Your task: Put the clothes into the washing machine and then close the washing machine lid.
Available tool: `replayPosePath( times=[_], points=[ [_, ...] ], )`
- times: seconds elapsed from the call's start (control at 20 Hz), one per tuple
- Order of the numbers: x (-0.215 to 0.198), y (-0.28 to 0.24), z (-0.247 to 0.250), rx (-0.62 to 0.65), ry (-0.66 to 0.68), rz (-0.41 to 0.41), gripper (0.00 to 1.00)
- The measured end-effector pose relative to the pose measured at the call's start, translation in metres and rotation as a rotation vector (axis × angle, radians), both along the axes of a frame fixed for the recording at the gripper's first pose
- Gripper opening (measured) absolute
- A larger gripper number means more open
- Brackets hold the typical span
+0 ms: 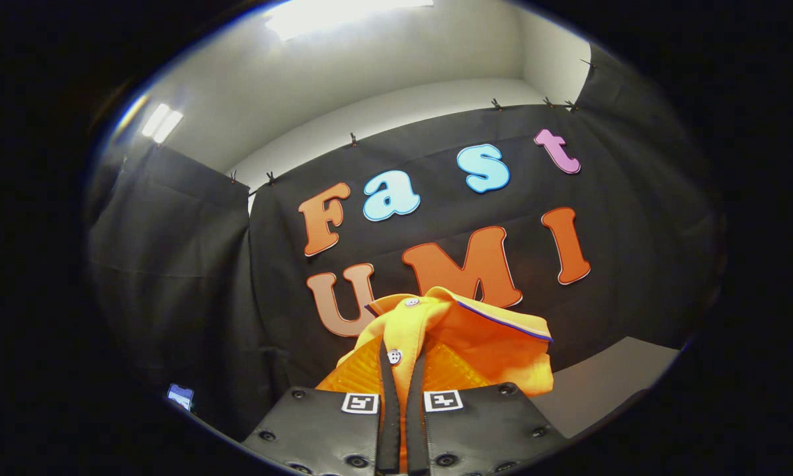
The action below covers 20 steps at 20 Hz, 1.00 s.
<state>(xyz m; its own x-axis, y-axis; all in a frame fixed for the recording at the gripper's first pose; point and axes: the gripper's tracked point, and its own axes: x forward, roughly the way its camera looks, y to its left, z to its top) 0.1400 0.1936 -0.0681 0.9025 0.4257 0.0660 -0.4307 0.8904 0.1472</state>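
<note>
- Two fingers of the hand-held gripper [403, 370] stand close together, with only a narrow gap between them, and that gap is filled by cloth.
- Both fingers press on a bright orange-yellow knit shirt with a buttoned placket and a collar edged in a thin dark stripe [449, 330]; the claw is clamped on this garment.
- The pinched part is the front placket: a strip of the fabric runs down between the fingers, and one white round button [394, 357] sits just at the tip of the left finger.
- A second small button [411, 302] lies higher on the placket, beyond the fingertips, near the fold of the collar.
- The shirt bunches up above and ahead of the fingers; its collar flops over toward the right finger's side, and a ribbed part of the cloth shows to either side of the fingers.
- The garment is carried in the air, raised in front of the booth's black cloth wall [184, 277], and touches no surface that can be seen.
- Beyond the shirt, low on the right, a flat grey surface [601, 383] lies well apart from the garment; what it belongs to cannot be told.
- Above the cloth wall, a pale wall and ceiling [370, 73] carry bright light panels.
</note>
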Motion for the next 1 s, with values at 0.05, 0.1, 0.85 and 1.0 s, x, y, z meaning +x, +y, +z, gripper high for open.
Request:
replayPosePath(
  times=[0.05, 0.1, 0.85, 1.0],
  points=[
    [0.0, 0.007, -0.004, -0.01, 0.006, 0.005, 0.11],
    [0.001, 0.015, -0.007, -0.019, 0.017, 0.015, 0.12],
    [0.009, 0.112, -0.201, -0.131, 0.439, 0.062, 0.12],
    [0.012, 0.113, -0.255, -0.155, 0.52, 0.025, 0.12]
  ],
)
